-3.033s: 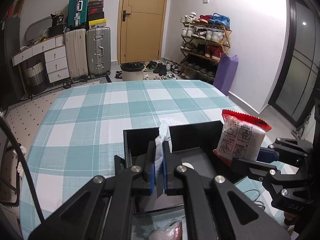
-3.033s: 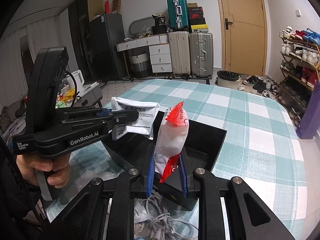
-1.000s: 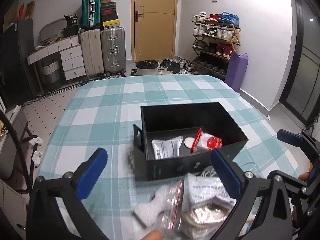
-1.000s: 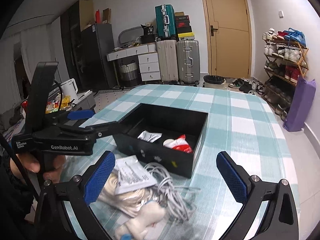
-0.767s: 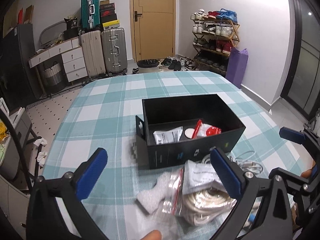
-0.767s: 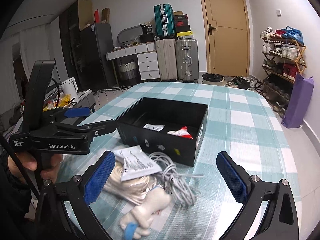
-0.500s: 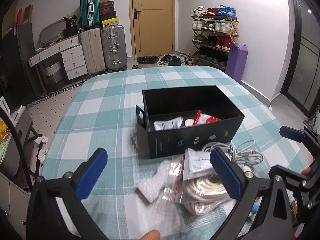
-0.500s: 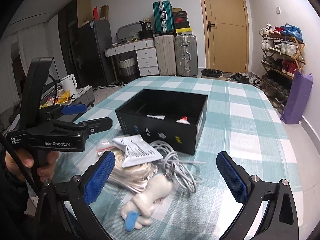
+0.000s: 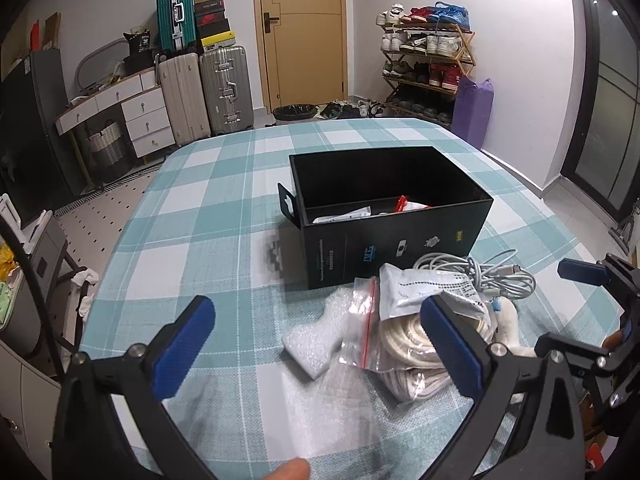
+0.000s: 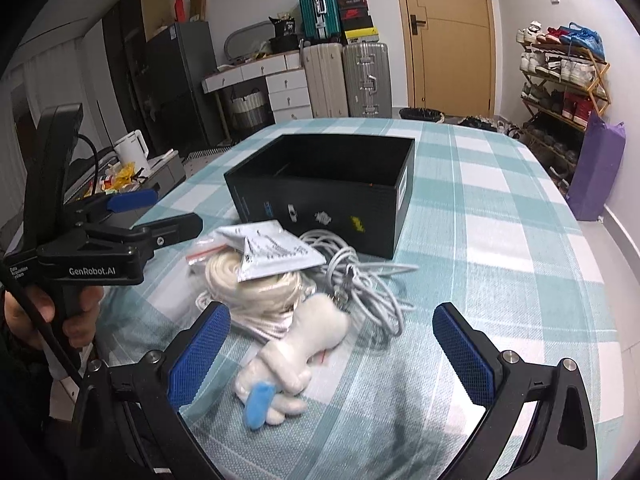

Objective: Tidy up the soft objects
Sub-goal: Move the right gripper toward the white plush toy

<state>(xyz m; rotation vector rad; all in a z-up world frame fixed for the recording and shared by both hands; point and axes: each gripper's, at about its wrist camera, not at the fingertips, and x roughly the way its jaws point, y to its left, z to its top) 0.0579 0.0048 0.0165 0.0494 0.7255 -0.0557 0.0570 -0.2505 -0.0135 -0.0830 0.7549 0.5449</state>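
Note:
A black box point(image 9: 396, 236) point(image 10: 320, 200) stands on the checked table; a white packet point(image 9: 344, 214) and a red-edged packet point(image 9: 404, 203) lie inside. In front of it is a pile: a white foam piece point(image 9: 316, 336), a clear zip bag point(image 9: 360, 328), a printed white sachet point(image 9: 424, 292) point(image 10: 276, 250), a cream rope coil point(image 10: 256, 292), a grey cable point(image 10: 360, 276) and a white plush with a blue tip point(image 10: 292, 360). My left gripper point(image 9: 316, 344) is open over the foam and bag. My right gripper point(image 10: 328, 354) is open above the plush.
The table point(image 9: 192, 208) is covered by a teal and white checked cloth. Suitcases point(image 9: 204, 88), drawers, a door and a shoe rack point(image 9: 424, 64) stand beyond its far edge. The left gripper body point(image 10: 96, 248) shows at the left of the right wrist view.
Both grippers let go of their packets into the box, opened wide, and have pulled back and down toward the pile in front of the box.

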